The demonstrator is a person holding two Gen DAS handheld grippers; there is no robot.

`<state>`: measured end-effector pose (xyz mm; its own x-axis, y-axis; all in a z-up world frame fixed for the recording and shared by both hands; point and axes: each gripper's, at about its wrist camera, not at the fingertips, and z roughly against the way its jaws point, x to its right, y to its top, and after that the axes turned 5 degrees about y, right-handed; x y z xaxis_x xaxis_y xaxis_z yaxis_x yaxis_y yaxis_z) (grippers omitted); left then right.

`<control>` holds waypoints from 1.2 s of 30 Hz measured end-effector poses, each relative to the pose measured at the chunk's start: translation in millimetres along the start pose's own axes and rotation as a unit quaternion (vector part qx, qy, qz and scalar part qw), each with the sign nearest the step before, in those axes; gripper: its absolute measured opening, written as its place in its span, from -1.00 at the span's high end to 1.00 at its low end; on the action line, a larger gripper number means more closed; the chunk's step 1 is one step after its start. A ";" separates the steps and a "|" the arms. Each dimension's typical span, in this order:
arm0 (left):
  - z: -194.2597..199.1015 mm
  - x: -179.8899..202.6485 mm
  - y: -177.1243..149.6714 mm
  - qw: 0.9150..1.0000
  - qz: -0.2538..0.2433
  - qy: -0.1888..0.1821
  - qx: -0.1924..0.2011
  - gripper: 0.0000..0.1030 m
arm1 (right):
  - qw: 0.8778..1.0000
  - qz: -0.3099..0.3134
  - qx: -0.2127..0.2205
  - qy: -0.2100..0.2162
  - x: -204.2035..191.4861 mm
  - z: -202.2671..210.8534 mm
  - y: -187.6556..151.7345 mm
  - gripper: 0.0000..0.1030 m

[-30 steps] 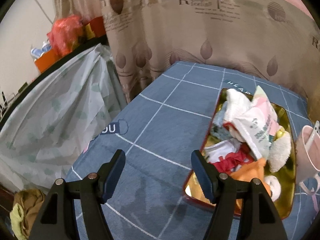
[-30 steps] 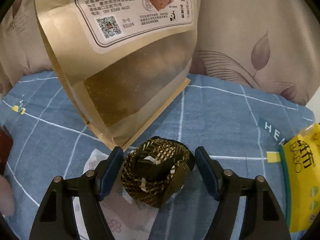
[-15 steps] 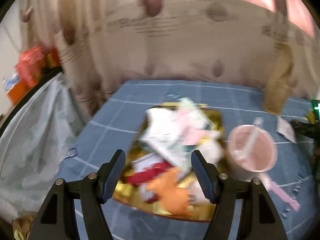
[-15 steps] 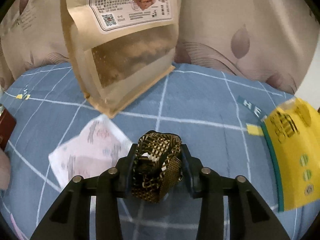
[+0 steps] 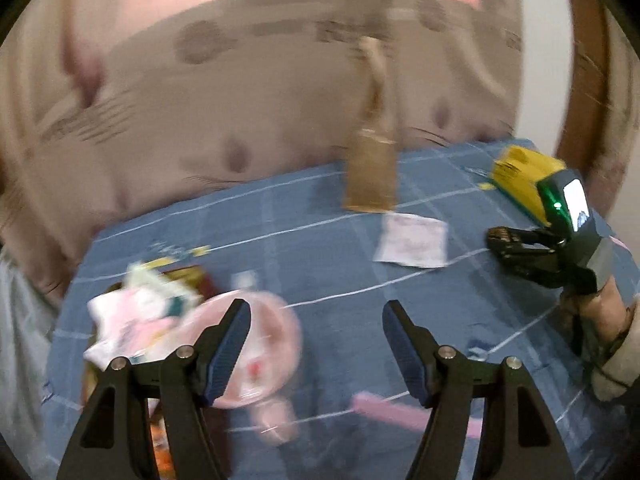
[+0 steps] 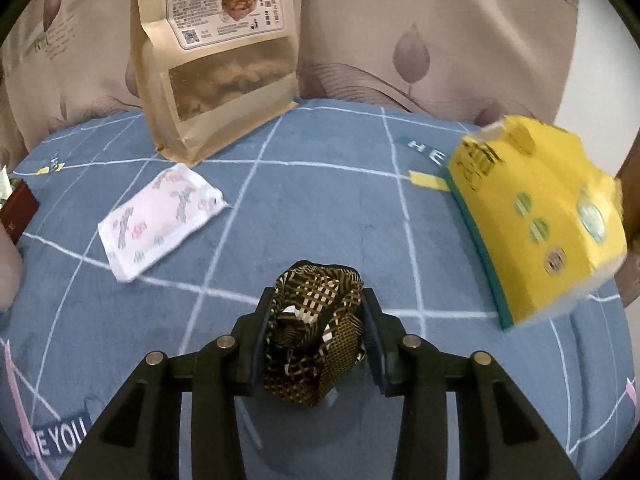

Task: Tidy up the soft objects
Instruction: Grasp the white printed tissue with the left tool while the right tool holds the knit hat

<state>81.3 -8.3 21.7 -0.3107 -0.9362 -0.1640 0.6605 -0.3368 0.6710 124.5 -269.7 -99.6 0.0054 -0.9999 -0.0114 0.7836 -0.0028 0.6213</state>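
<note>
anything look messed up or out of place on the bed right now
The yellow box looks odd: its top edge is torn open and ragged, and it lies tilted at the bed's right edge. The tray on the left is heaped past its rim. Nothing looks spilled.

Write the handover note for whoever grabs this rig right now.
Right claw: shut on the black-and-gold woven fabric bundle, lifted just off the blue blanket.
Left claw: open, empty, above the blanket beside the pink cup.
Box of soft items: at the left, already heaped.
Done: bundle gripped.
Left: probably carry it to the box; the white patterned pouch lies loose by the brown snack bag. Yellow pack at the right.
</note>
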 end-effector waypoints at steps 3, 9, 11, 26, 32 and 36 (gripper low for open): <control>-21.8 29.4 11.4 0.999 -0.015 -0.031 -0.016 -0.36 | 1.000 0.000 0.000 0.001 2.6 5.8 -6.9 0.28; -77.0 70.0 35.1 0.996 -0.034 -0.064 -0.049 -0.36 | 1.000 -0.001 -0.003 0.002 3.8 1.9 -5.3 0.26; -94.0 83.3 40.7 0.995 -0.047 -0.067 -0.058 -0.36 | 1.000 -0.004 -0.003 0.006 5.0 1.8 -5.1 0.26; -188.0 123.8 62.3 0.989 -0.070 -0.073 -0.104 -0.37 | 0.999 -0.018 -0.004 0.026 9.3 1.6 -5.4 0.18; -210.5 111.5 64.8 0.989 -0.031 -0.090 -0.109 -0.71 | 1.000 -0.017 -0.005 0.025 7.8 2.1 -6.0 0.15; -210.5 112.8 64.1 0.991 -0.023 -0.083 -0.101 -0.72 | 1.000 -0.017 -0.005 0.025 7.0 2.2 -5.8 0.15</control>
<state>232.4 -156.6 -106.0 -0.4409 -0.8956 -0.0598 0.7612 -0.4084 0.5038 118.7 -276.7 -101.6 0.0102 -0.9974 -0.0710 0.7898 -0.0356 0.6123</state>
